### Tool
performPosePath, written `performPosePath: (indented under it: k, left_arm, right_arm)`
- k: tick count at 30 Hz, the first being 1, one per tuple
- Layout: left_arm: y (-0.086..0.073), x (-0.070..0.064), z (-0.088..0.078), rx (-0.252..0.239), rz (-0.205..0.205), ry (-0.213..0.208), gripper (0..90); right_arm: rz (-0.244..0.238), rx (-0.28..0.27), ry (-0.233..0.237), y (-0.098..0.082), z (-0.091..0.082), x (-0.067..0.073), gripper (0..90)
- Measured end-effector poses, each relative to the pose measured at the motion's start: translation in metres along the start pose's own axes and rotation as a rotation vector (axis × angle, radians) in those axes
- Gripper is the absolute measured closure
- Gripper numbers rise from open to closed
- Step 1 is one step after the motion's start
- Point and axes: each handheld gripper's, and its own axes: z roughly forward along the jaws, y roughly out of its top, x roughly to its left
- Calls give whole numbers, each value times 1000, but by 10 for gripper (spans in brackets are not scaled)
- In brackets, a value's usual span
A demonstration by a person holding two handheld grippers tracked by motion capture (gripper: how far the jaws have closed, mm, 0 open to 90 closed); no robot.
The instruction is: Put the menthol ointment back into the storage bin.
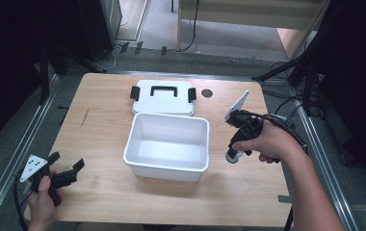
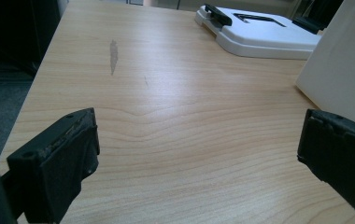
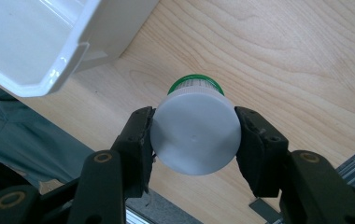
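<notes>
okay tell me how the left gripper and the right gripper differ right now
The left gripper is open with nothing between its jaws; the right gripper is shut on a small white container with a green band. The left gripper hangs at the table's near left corner; the right gripper is beside the white bin. Both are hand-held with black jaws.

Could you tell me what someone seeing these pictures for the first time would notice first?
Probably the open white bin at the middle of the wooden table, with its black-handled lid lying flat just behind it. Next, the right gripper beside the bin, clamped on a small white-capped bottle, while the left gripper waits open near the table's front left corner.
</notes>
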Motion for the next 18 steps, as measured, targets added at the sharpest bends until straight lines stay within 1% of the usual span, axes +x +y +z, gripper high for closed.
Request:
performPosePath:
  k: [1,3,4,6,10,12,13,18]
  left_arm:
    - [0,0,0,0,0,0,0]
    - [0,0,0,0,0,0,0]
    - [0,0,0,-1,0,0,0]
    - [0,0,0,1,1,0,0]
    - [0,0,0,3,1,-1,0]
    - [0,0,0,3,2,-1,0]
    - [0,0,0,2,1,-1,0]
    - [0,0,0,3,2,-2,0]
  right_arm:
    - [-6,3,-3,0,-2,0,513]
    - [-3,1,-6,1,-5,1,513]
    - [-6,-5,-6,2,-10,3,513]
    - [-11,-7,-5,3,-12,4,513]
    - [-22,-14,-5,7,-25,11,513]
    - [-28,-17,-5,8,-26,12,513]
    - [-26,-14,-5,9,-28,14,513]
    - [-45,-16,-10,14,-36,22,513]
